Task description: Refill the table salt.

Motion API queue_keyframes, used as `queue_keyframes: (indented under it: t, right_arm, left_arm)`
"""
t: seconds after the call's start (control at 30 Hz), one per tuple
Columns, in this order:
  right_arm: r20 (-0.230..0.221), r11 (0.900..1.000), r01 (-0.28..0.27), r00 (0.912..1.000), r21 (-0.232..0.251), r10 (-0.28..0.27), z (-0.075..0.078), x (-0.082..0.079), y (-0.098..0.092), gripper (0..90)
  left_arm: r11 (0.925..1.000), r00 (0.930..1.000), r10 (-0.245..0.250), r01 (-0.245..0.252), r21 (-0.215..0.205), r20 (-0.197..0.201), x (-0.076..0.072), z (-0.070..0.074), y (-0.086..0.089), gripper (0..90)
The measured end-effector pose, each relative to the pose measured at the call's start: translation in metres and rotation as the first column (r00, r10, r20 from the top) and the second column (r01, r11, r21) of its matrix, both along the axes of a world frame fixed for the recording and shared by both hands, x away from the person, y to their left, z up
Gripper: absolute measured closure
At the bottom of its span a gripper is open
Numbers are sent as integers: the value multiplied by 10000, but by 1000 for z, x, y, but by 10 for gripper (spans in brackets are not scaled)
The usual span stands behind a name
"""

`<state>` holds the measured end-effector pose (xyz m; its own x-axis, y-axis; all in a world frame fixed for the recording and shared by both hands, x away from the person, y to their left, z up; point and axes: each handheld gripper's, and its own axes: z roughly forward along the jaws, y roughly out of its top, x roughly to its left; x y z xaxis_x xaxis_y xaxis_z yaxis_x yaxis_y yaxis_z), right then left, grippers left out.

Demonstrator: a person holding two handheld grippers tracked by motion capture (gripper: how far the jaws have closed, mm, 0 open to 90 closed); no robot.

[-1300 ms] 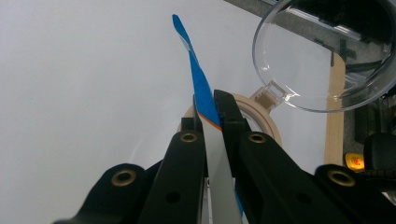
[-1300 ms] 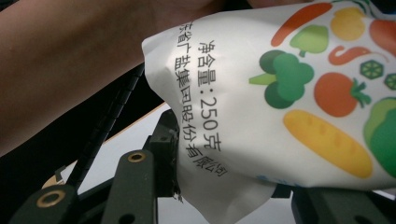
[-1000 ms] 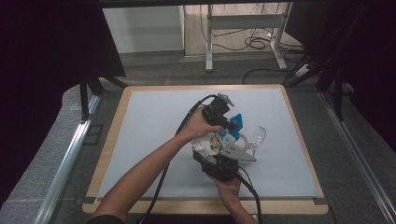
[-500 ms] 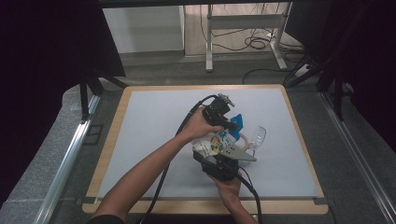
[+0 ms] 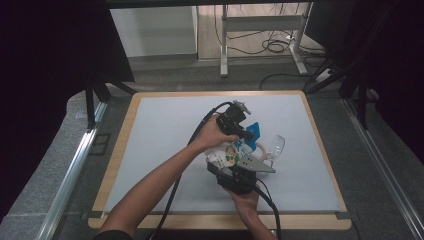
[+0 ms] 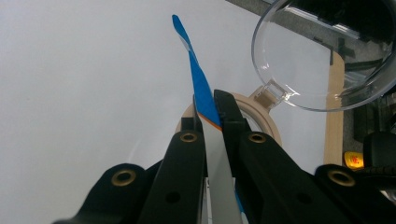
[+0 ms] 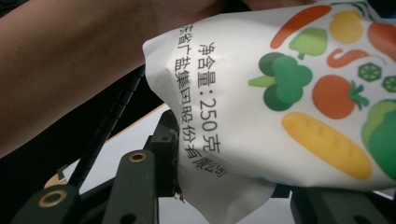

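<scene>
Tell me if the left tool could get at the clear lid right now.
Probably not as things stand: the left tool is shut on the bag's blue top edge. The clear lid lies close, just past the tips, nothing between, so it would have to let go first.

High view down over the table; both gripper views close along their jaws, sharing the pouch.

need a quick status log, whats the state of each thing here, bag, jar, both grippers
left gripper: shut on the bag's blue top edge
right gripper: shut on the bag's lower end
bag: held off the table between both grippers, crumpled at the bottom
jar: open, clear lid flipped up on its hinge
table: white mat in place
</scene>
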<state>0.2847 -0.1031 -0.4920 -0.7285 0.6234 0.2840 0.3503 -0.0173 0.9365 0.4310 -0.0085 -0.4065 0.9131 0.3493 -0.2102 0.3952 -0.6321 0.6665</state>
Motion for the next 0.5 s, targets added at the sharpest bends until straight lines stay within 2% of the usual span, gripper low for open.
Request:
queue_keyframes:
  t: [0.5]
  right_arm:
    - [167, 9996, -265, 9995, 88, 264, 1, -1, -5, 581]
  left_arm:
    - [9998, 9998, -114, 112, -147, -142, 1, 1, 1, 898]
